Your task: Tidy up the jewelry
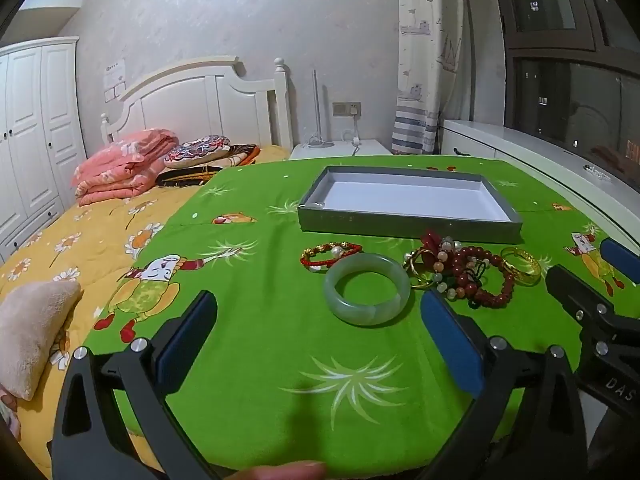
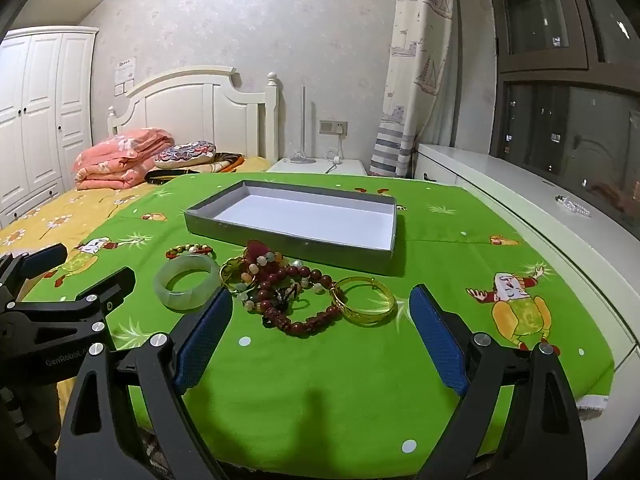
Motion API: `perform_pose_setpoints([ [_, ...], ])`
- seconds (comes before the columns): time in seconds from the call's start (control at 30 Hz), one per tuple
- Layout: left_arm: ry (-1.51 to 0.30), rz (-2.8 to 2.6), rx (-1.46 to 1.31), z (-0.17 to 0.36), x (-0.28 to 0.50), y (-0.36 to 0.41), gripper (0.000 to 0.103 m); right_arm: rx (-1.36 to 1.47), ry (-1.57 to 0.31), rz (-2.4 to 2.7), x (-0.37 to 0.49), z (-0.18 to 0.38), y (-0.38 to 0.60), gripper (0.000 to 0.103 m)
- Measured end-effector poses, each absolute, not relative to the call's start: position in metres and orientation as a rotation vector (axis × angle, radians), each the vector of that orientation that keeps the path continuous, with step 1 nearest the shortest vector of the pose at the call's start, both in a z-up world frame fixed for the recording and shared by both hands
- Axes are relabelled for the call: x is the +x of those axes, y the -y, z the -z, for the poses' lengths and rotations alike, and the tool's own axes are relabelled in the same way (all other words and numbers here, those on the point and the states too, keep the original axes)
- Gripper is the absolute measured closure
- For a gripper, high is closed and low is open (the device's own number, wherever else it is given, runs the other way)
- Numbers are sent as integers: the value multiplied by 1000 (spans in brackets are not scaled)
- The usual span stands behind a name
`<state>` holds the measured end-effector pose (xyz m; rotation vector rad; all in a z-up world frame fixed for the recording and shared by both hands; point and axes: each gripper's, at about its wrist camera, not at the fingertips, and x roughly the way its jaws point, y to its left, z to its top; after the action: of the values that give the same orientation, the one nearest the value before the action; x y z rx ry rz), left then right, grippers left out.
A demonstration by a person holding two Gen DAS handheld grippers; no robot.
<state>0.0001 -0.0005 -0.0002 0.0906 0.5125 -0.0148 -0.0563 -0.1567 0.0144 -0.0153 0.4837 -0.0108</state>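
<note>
A shallow grey box with a white inside lies empty on the green cloth. In front of it lie a pale jade bangle, a red cord bracelet, a tangle of dark red beads and a gold bangle. My left gripper is open just short of the jade bangle. My right gripper is open in front of the beads and gold bangle. Both hold nothing.
The green cartoon cloth covers a board on a bed with a yellow sheet, pink quilt and pillows. A white ledge runs along the right under a dark window. A nightstand stands behind.
</note>
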Motion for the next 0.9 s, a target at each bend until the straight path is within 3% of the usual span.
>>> perform_pose_setpoints([
  [0.9,-511,21,90,2,-3,-1,4,-12,-484,11,-56,-13,155,19],
])
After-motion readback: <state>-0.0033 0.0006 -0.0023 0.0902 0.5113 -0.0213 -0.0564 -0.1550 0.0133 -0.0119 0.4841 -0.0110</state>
